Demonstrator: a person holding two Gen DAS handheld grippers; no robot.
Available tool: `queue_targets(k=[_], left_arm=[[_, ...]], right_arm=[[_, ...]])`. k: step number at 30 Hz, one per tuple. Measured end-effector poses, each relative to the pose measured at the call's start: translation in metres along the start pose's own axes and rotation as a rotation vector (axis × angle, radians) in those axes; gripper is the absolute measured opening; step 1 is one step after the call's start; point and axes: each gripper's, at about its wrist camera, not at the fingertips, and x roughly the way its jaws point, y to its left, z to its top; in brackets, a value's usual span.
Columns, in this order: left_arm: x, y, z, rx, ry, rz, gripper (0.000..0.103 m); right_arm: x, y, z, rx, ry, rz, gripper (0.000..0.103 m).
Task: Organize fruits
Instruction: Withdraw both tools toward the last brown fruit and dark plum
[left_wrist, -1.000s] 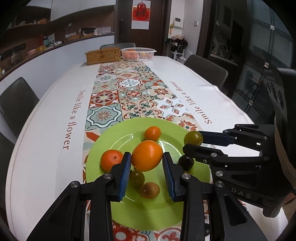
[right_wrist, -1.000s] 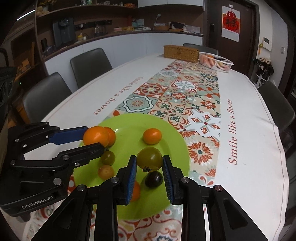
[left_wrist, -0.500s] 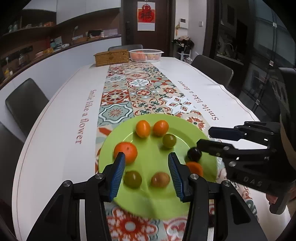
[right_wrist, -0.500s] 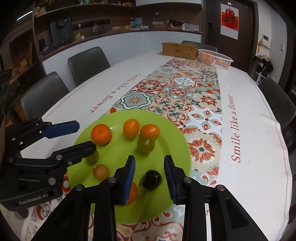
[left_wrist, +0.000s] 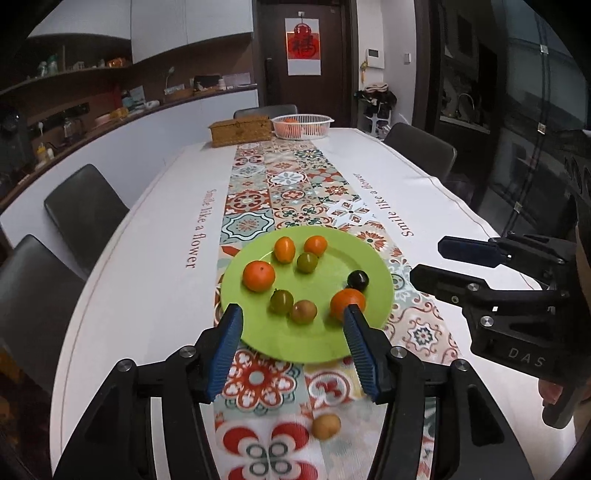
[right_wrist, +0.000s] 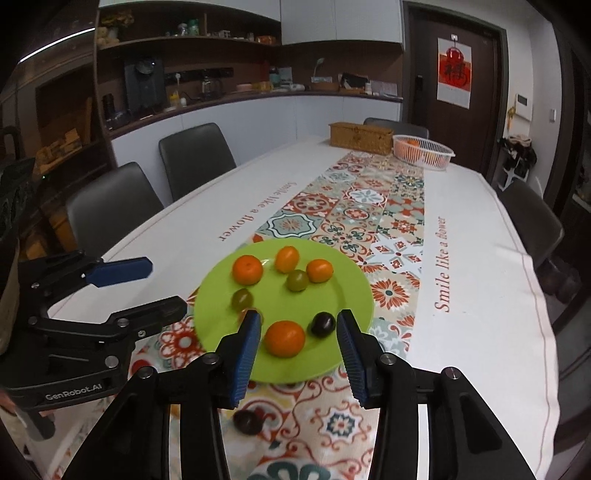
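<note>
Left wrist view: left gripper (left_wrist: 292, 345) jaws just opening, empty, above near rim of round green plate (left_wrist: 376, 291) holding small orange, green, dark fruits; tan fruit (left_wrist: 325, 425) on worktop's patterned runner (left_wrist: 291, 177).
Right wrist view: right gripper (right_wrist: 300, 349) jaws just opening, empty; dark fruit (right_wrist: 246, 421) on runner beside plate's near rim.

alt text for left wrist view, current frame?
Open left gripper hovers empty above a green plate holding eight small fruits, orange, green and one dark. A yellowish fruit lies off the plate on the patterned runner; the right gripper is at right.
</note>
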Motion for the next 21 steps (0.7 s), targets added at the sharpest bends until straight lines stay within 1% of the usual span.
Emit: queue_targets(k=[4,9,15,21], left_arm=[[-0.017,-0.002,-0.007,-0.008,-0.006,0.019,0.059],[-0.033,-0.006,-0.020,-0.005,-0.004,0.037,0.061],[-0.042,-0.008,-0.039,-0.023,0.011,0.033,0.062],[-0.044,-0.012,-0.061,-0.016,0.026,0.020,0.062]], right_arm=[[-0.016,0.005,-0.008,0.006,-0.006,0.000,0.048],[-0.028,0.012,-0.020,0.009,0.004,0.007,0.048],[-0.035,0.020,-0.037,-0.005,0.021,0.013,0.048],[-0.038,0.028,-0.054,-0.032,0.043,0.020,0.048]])
